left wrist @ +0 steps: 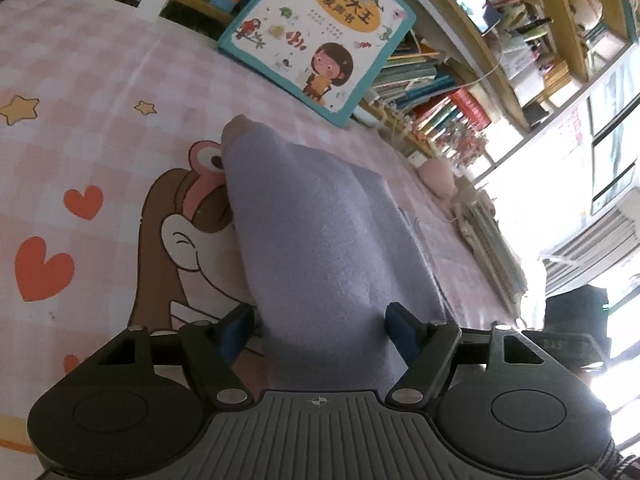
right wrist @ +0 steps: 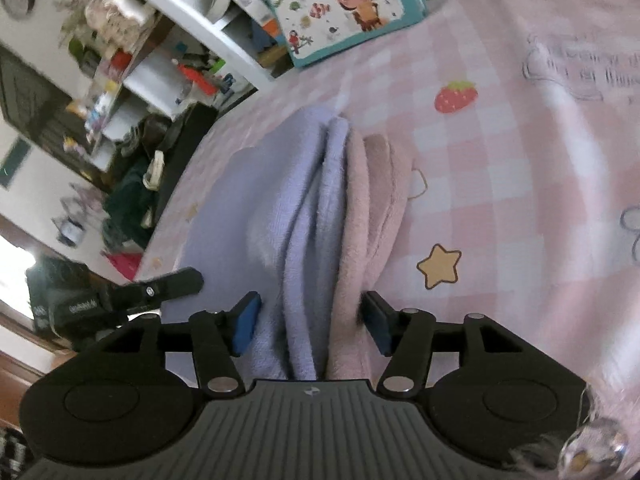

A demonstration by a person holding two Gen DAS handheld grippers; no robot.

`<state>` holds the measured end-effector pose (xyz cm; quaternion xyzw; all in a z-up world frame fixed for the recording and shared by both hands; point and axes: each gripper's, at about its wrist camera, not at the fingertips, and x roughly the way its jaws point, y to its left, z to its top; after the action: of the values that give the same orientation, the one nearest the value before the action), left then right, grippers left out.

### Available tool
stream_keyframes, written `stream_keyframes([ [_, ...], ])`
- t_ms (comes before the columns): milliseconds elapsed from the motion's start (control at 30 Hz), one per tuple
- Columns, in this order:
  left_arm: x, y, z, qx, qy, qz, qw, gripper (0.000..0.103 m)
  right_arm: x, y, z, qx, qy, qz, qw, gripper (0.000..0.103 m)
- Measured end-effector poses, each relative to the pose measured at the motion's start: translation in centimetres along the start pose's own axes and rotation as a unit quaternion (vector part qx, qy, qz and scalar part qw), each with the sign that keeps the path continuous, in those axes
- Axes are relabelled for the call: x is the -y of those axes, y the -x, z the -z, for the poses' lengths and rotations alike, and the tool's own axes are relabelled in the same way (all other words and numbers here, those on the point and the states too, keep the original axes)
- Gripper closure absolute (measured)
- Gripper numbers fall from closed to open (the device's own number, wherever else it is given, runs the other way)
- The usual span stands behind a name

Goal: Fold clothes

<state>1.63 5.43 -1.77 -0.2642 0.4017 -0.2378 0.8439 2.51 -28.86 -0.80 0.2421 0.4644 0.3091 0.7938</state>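
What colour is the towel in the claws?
The towel is lavender on one side and dusty pink on the other, best seen from the right wrist view.

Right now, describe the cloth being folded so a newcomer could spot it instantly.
Start from the pink checked bedsheet with cartoon prints and the teal-edged children's picture book at its far edge. In front of the book lies the soft lavender fleece cloth with a dusty pink reverse, bunched between both grippers' blue pads. It is the only plain, unprinted fabric on the sheet.
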Motion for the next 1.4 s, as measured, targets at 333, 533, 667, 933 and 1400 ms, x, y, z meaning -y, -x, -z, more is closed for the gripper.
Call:
stream_keyframes([
  [333, 3.6, -0.2, 0.9, 0.024, -0.111, -0.05, 0.9922, 0.04, -4.8, -0.3, 1.9, 0.034, 0.176, 0.073, 0.981, 0.067],
  [533, 2.6, -0.3, 0.8, 0.022, -0.084, -0.035, 0.9956, 0.036, -2.7, -0.4, 1.1, 0.017, 0.106, 0.047, 0.993, 0.061],
  [667, 1.8, -0.4, 0.7, 0.021, -0.066, -0.025, 0.9973, 0.035, -1.4, -0.8, 0.4, 0.005, 0.059, 0.028, 0.998, 0.055],
  [933, 2.0, -0.2, 1.0, 0.034, -0.064, -0.024, 0.9971, 0.043, -2.2, -0.8, 1.1, 0.033, 0.077, 0.035, 0.996, 0.067],
  [1400, 4.9, 2.2, -0.3, 0.081, -0.12, -0.033, 0.9889, 0.045, -6.5, 1.1, 1.2, 0.094, 0.179, 0.061, 0.977, 0.07],
])
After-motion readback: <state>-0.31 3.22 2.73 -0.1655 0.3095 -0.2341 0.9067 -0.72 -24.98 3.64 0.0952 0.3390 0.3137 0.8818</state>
